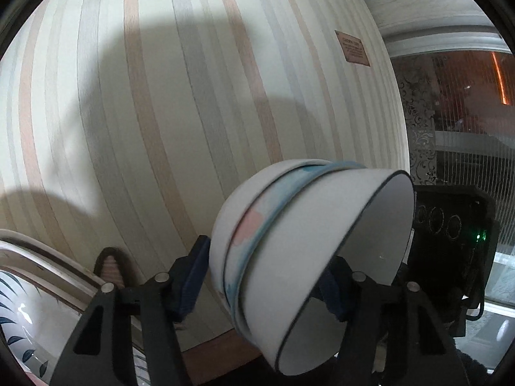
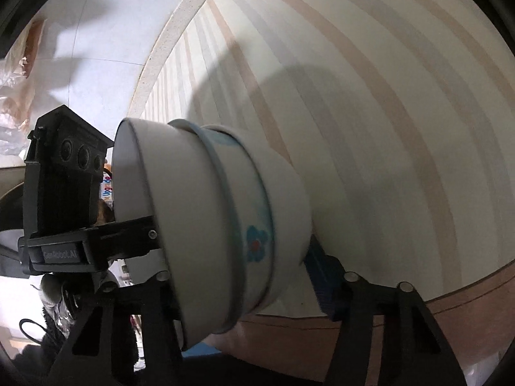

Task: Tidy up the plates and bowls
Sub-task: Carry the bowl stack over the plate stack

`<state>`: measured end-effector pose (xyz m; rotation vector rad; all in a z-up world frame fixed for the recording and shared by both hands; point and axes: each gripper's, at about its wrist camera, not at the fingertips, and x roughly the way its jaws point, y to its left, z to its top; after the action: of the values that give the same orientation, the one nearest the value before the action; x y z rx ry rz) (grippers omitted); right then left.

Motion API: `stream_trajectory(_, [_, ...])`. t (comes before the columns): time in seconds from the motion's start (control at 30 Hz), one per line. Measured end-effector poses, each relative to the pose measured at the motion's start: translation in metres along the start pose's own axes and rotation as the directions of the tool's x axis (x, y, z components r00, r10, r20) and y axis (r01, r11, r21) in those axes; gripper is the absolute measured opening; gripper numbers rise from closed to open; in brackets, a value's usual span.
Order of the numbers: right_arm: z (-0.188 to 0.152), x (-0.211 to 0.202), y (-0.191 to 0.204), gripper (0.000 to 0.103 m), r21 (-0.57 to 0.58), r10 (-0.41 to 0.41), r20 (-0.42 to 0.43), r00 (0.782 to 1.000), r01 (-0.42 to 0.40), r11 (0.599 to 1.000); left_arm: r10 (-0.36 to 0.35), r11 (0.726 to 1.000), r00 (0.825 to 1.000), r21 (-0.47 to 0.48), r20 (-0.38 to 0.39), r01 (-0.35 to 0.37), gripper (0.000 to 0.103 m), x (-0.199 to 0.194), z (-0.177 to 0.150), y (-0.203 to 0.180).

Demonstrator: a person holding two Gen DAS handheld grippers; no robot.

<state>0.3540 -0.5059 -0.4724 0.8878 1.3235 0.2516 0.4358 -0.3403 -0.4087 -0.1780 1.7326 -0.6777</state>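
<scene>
Sideways, bowl stack (image 1: 289, 244) between hand-held gripper (image 1: 262, 276) pads.

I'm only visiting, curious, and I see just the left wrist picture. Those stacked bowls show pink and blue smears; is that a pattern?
Observer: Yes. In the right wrist view, the middle bowl in the stack of bowls carries a blue flower with a red centre.
Operator: What lies past the striped table on that side?
Observer: Beyond the table edge there is a pale tiled floor, with crumpled plastic bags lying on it.
</scene>
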Motion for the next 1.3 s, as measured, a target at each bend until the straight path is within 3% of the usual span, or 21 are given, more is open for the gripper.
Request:
stream_trajectory(0.4, [0.005,-0.002,0.013,0.06,-0.058,-0.01,0.021,1.0,0.011,0.998,0.002,1.0,0.999,-0.008,0.042,-0.002,0.06,-0.015,-0.004,0.005])
stream_trajectory(0.8, [0.017,0.012,0.077,0.06,-0.137,-0.001,-0.024,1.0,-0.003,0.991,0.022,0.999,0.994,-0.037,0.103,-0.018,0.061,-0.071,-0.022,0.019])
stream_trajectory(1.07, [0.021,0.051,0.13,0.06,-0.224,0.003,-0.117,0.993,-0.029,0.974,0.036,0.99,0.984,-0.143,0.173,-0.011,0.061,-0.11,-0.057,0.062])
stream_trajectory(1.3, [0.024,0.102,0.172,0.06,-0.304,-0.015,-0.213,0.977,-0.052,0.951,0.044,0.963,0.972,-0.268,0.229,0.019,0.06,-0.13,-0.092,0.112])
